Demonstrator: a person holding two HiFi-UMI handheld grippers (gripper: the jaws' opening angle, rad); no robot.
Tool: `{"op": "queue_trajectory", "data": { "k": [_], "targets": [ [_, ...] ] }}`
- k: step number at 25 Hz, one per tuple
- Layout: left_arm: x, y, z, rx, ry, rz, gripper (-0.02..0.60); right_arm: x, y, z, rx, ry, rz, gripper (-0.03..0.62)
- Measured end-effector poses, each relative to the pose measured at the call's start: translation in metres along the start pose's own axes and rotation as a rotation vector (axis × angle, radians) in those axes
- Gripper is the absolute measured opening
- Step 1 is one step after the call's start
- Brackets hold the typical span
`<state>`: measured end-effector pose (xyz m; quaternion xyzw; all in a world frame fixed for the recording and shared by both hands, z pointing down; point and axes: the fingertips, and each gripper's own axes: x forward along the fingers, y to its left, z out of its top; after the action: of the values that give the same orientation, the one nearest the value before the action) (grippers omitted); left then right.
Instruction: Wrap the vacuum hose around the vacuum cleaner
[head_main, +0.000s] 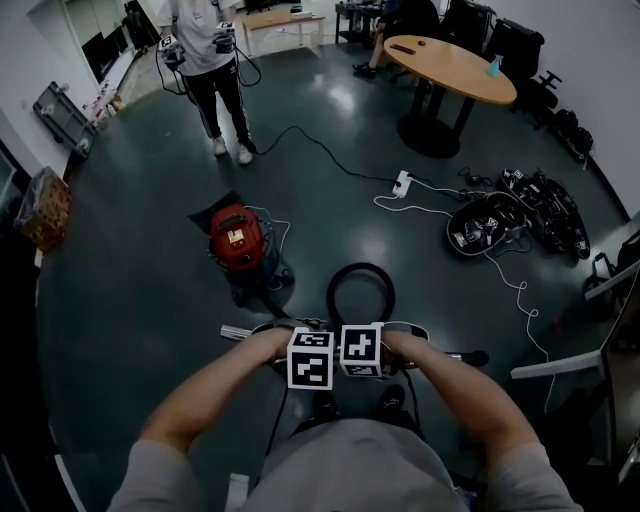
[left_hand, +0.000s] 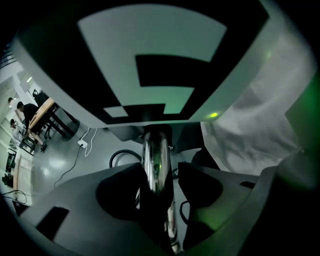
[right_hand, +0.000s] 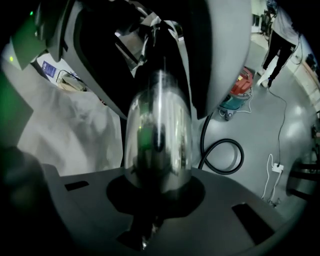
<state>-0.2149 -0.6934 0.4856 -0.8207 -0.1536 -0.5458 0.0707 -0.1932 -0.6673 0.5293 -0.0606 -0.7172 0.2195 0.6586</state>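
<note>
The red vacuum cleaner (head_main: 237, 240) stands on the dark floor ahead of me, also seen in the right gripper view (right_hand: 239, 92). Its black hose (head_main: 333, 290) lies in a loop on the floor (right_hand: 235, 165). I hold a chrome tube (head_main: 240, 331) level in front of me, both grippers side by side on it. In the left gripper (head_main: 310, 360) (left_hand: 157, 175) the tube (left_hand: 156, 160) runs between open jaws, a thin gap showing on one side. The right gripper (head_main: 362, 350) (right_hand: 157, 185) is shut on the tube (right_hand: 160, 135).
A person (head_main: 215, 60) stands beyond the vacuum holding grippers. A white power strip (head_main: 402, 183) with cables lies to the right, near a heap of gear (head_main: 490, 225). An oval wooden table (head_main: 450, 65) stands at the back right.
</note>
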Motion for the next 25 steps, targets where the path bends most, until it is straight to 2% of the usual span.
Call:
{"op": "queue_trajectory", "data": {
  "k": [5,9,11,14,18,22,25],
  "targets": [
    [0.001,0.019,-0.003,-0.022,0.061,0.080,0.224,-0.008,-0.009,-0.003,-0.011,0.001,-0.010,0.048],
    [0.008,0.021,0.003,-0.026,0.106,0.108,0.221,-0.008,-0.007,-0.013,-0.025,-0.006,0.004,0.048],
    [0.011,0.023,0.007,-0.025,0.116,0.133,0.164,-0.008,-0.008,-0.019,-0.038,-0.012,0.004,0.048],
    [0.014,0.023,0.018,-0.057,0.122,0.130,0.160,-0.010,-0.009,-0.030,-0.074,-0.016,-0.016,0.048],
    [0.023,0.021,0.029,-0.078,0.137,0.129,0.160,-0.005,-0.012,-0.050,-0.147,0.040,-0.075,0.049],
    [0.028,0.019,0.040,-0.080,0.148,0.131,0.160,-0.009,-0.008,-0.067,-0.200,-0.013,-0.065,0.092],
    [0.029,0.018,0.038,-0.110,0.160,0.128,0.160,-0.018,-0.015,-0.083,-0.204,-0.050,-0.100,0.124]
  ]
}}
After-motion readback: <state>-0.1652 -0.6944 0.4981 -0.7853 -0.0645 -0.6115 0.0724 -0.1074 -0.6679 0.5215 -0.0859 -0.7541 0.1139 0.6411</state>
